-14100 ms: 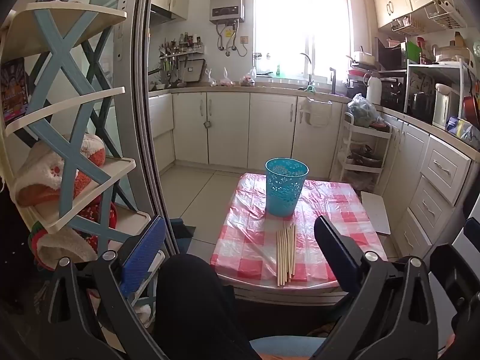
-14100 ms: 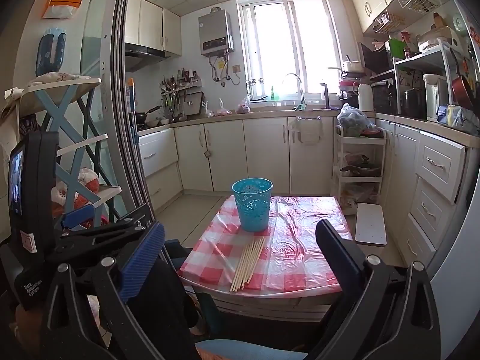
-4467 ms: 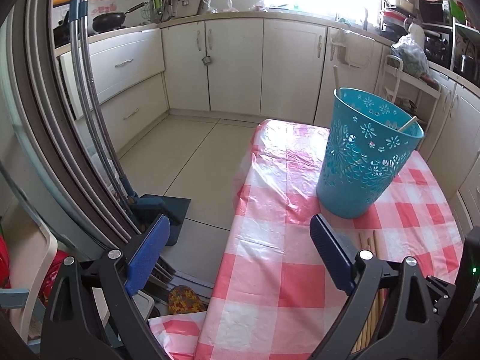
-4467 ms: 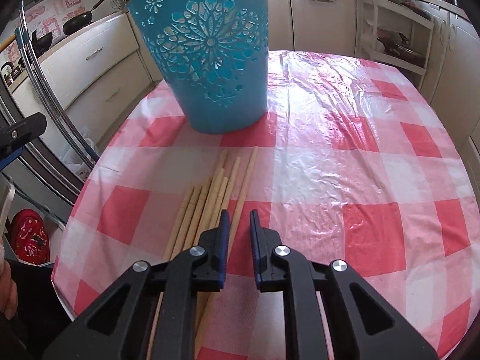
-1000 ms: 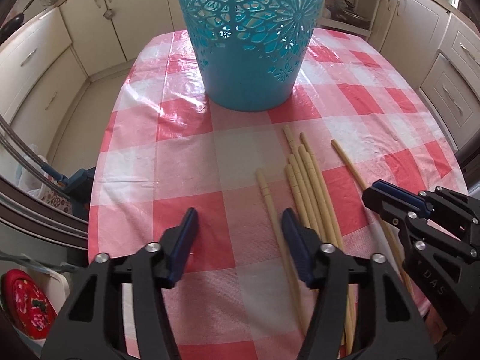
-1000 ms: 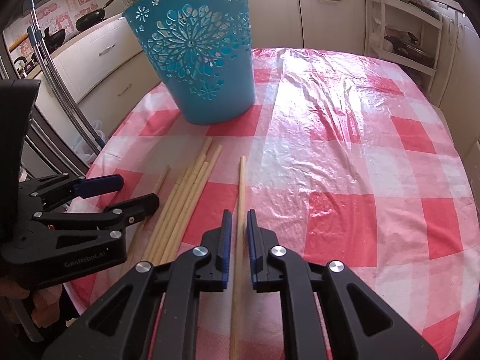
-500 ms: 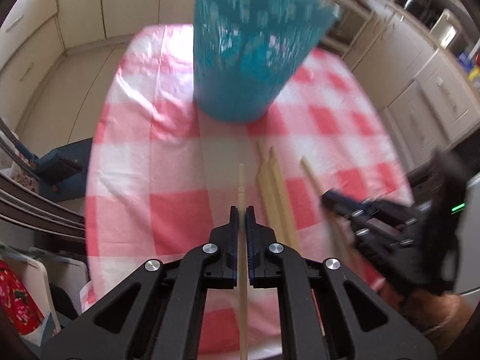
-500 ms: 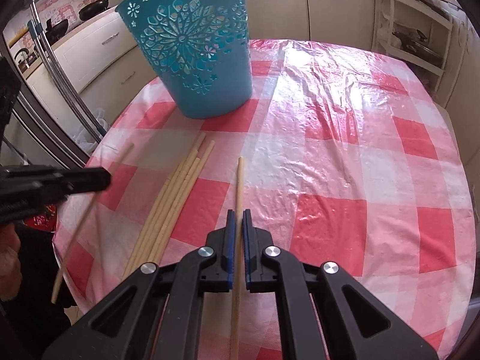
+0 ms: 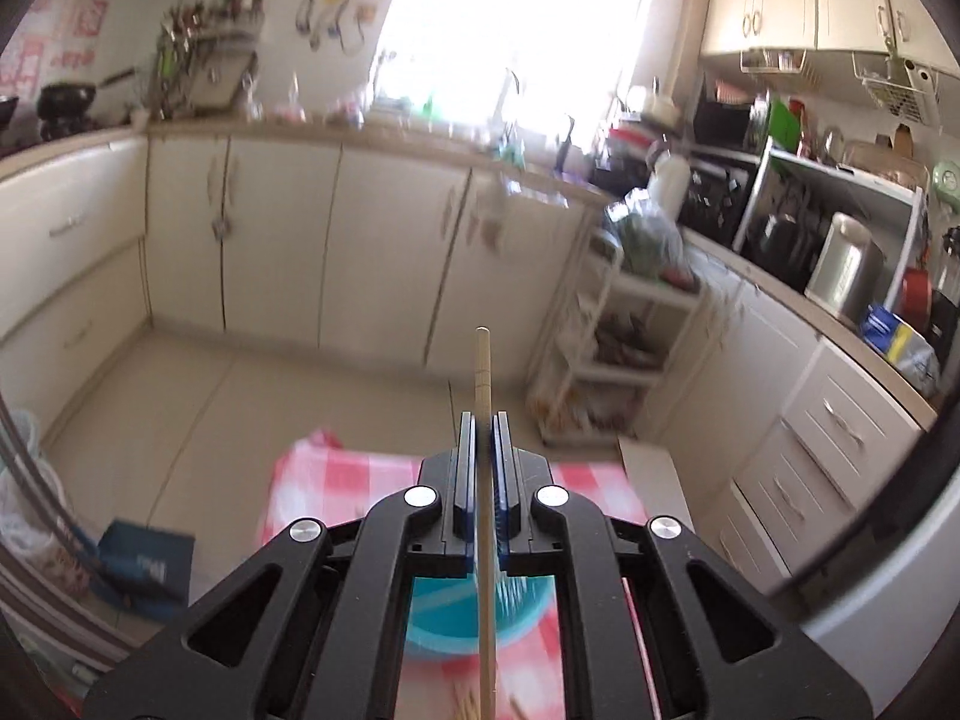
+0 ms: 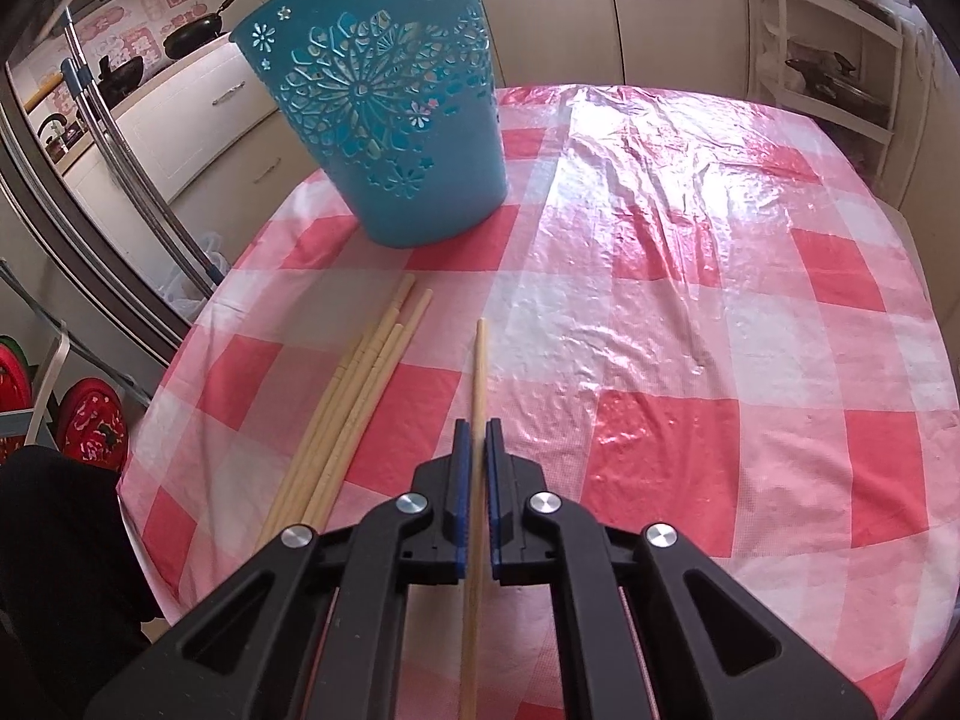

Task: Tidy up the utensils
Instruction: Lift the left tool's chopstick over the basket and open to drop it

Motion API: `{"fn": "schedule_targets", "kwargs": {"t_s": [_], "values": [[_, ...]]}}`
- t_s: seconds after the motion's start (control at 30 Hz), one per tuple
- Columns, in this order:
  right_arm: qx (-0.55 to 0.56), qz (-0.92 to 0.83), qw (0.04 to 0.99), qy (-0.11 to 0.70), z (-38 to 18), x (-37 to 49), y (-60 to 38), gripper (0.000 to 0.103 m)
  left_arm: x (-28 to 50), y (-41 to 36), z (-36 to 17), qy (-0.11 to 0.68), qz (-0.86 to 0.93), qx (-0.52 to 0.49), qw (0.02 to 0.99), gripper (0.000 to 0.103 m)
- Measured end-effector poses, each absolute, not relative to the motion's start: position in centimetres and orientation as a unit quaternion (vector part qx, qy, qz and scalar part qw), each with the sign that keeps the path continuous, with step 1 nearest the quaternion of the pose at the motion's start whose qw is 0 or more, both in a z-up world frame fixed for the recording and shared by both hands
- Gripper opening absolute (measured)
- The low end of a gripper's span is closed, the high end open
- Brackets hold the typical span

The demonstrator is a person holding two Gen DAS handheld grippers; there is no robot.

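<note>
Claws pinch 1 pale wooden chopstick each: left claw, right claw.

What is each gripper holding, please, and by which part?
Each holds one chopstick: left gripper grips its chopstick partway along, right gripper its own likewise.

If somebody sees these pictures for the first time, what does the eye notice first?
First, the blue basket with flower cut-outs, standing at the far left of the red-checked tablecloth. Then a single chopstick clamped in the right gripper, beside loose chopsticks, and another chopstick raised in the left gripper.
</note>
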State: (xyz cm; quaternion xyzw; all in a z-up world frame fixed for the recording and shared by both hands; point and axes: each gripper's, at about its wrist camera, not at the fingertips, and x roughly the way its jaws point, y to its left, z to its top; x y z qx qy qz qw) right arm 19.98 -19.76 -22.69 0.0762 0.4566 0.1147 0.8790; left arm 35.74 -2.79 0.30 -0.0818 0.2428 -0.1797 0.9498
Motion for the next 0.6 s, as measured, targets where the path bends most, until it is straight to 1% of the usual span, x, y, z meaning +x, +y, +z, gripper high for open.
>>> {"fn": "schedule_targets", "kwargs": {"t_s": [0.13, 0.23, 0.43, 0.6], "values": [[0.065, 0.115, 0.881, 0.454, -22.7, 19.9, -19.5, 0.005, 38.7, -4.8, -0.8, 0.202, -0.137, -0.07, 0.967, 0.005], [0.059, 0.116, 0.883, 0.452, -22.7, 19.9, -19.3, 0.005, 40.5, -5.8, -2.7, 0.191, -0.105, -0.057, 0.974, 0.005], [0.053, 0.12, 0.884, 0.449, -22.7, 20.1, -19.2, 0.005, 41.2, -5.7, -6.3, 0.204, -0.077, -0.04, 0.975, 0.005], [0.054, 0.12, 0.884, 0.449, -22.8, 20.2, -19.3, 0.005, 41.1, -5.3, -8.4, 0.24, -0.073, -0.023, 0.968, 0.006]]}}
